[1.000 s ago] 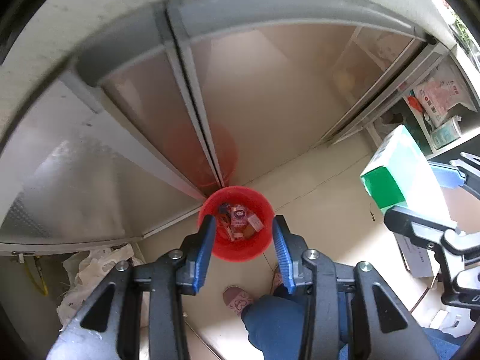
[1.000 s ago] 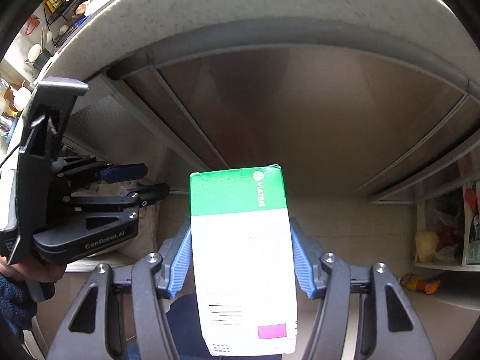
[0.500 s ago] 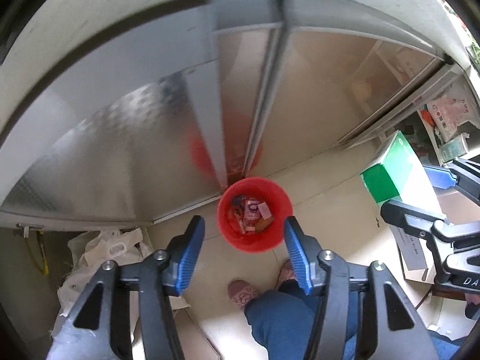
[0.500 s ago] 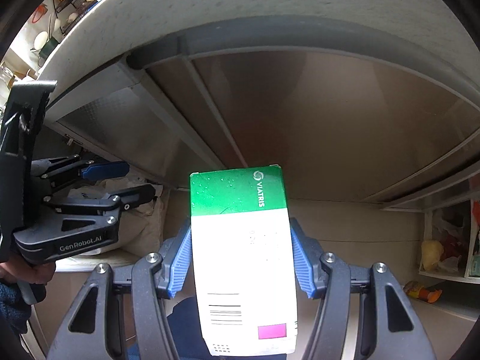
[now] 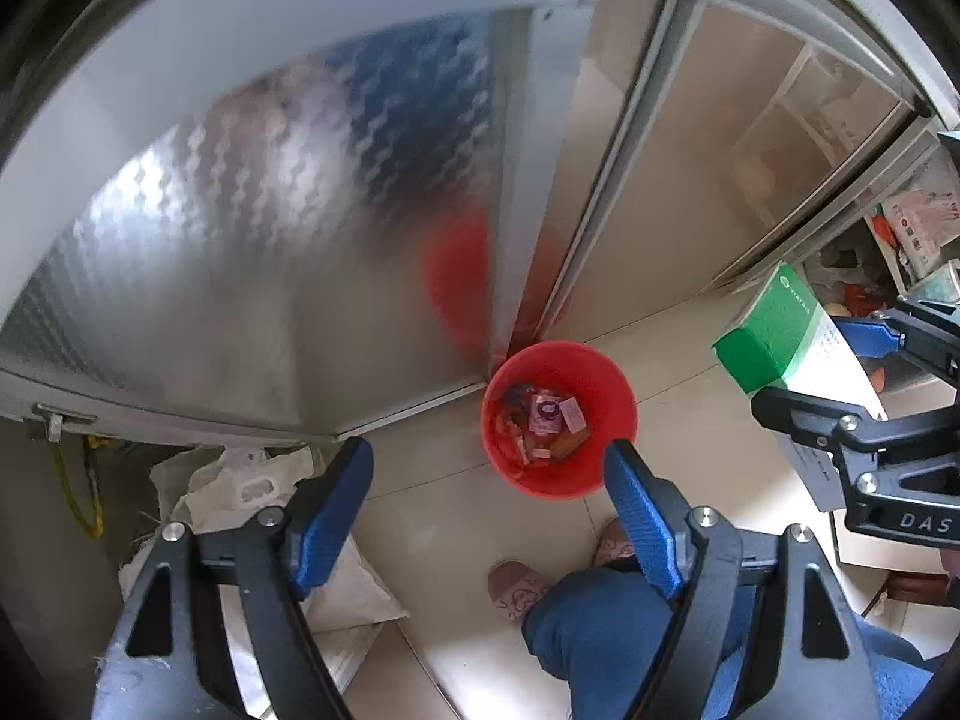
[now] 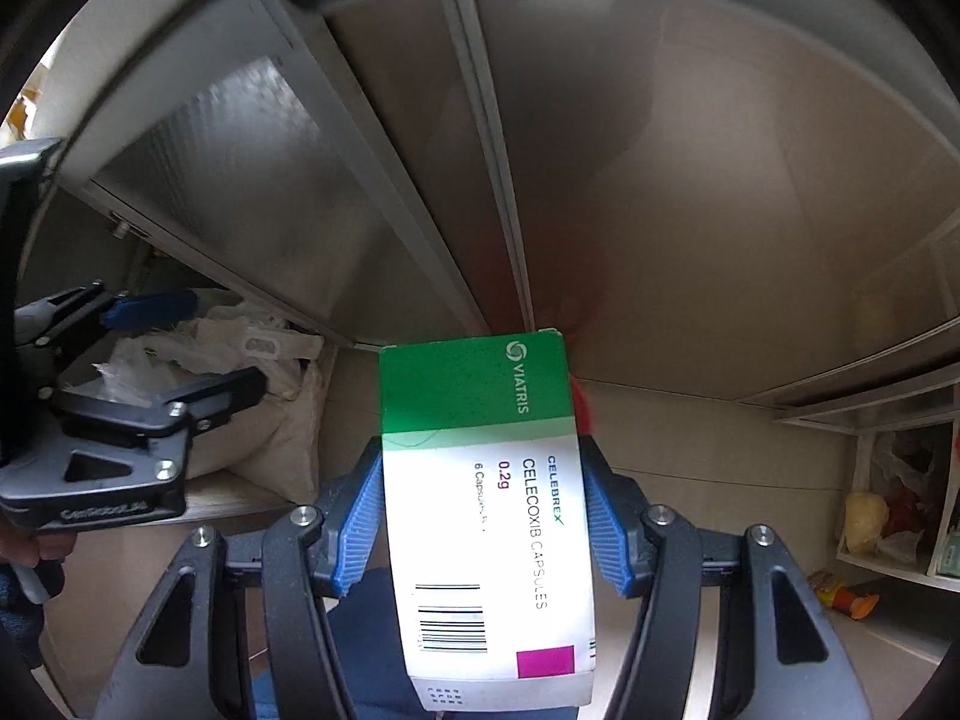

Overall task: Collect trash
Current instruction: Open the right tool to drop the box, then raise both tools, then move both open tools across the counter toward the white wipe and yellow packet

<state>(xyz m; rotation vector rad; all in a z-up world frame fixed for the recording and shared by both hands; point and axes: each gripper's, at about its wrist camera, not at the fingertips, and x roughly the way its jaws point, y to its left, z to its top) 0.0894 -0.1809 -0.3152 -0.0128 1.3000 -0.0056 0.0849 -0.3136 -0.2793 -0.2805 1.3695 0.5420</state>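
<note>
Two grippers hang above the kitchen floor, and only one carries anything. At far left, crumpled white bags (image 5: pixel 240 486) lie slumped on the floor under the metal cabinet doors (image 5: pixel 288 228), out of the way of the work. Next comes the left gripper (image 5: pixel 487 498), its blue fingers (image 5: pixel 327 507) spread wide with nothing between them; it points steeply down, probably kept free for the next pickup. Framed between those fingers stands the red bin (image 5: pixel 561 420), tucked against the corner of the cabinet, with wrappers and small packets already lying in its bottom. Nearer the camera, the person's slippers (image 5: pixel 516 585) and blue trouser leg show on the pale floor tiles (image 5: pixel 678 414). To the right, the right gripper (image 6: pixel 483 516) clamps a green-and-white medicine box (image 6: pixel 486 480) by its long sides, lengthwise along the fingers, green end forward. That box sits high and to the right of the bin, not yet over its mouth, so the drop seems to need a short carry leftward first.
</note>
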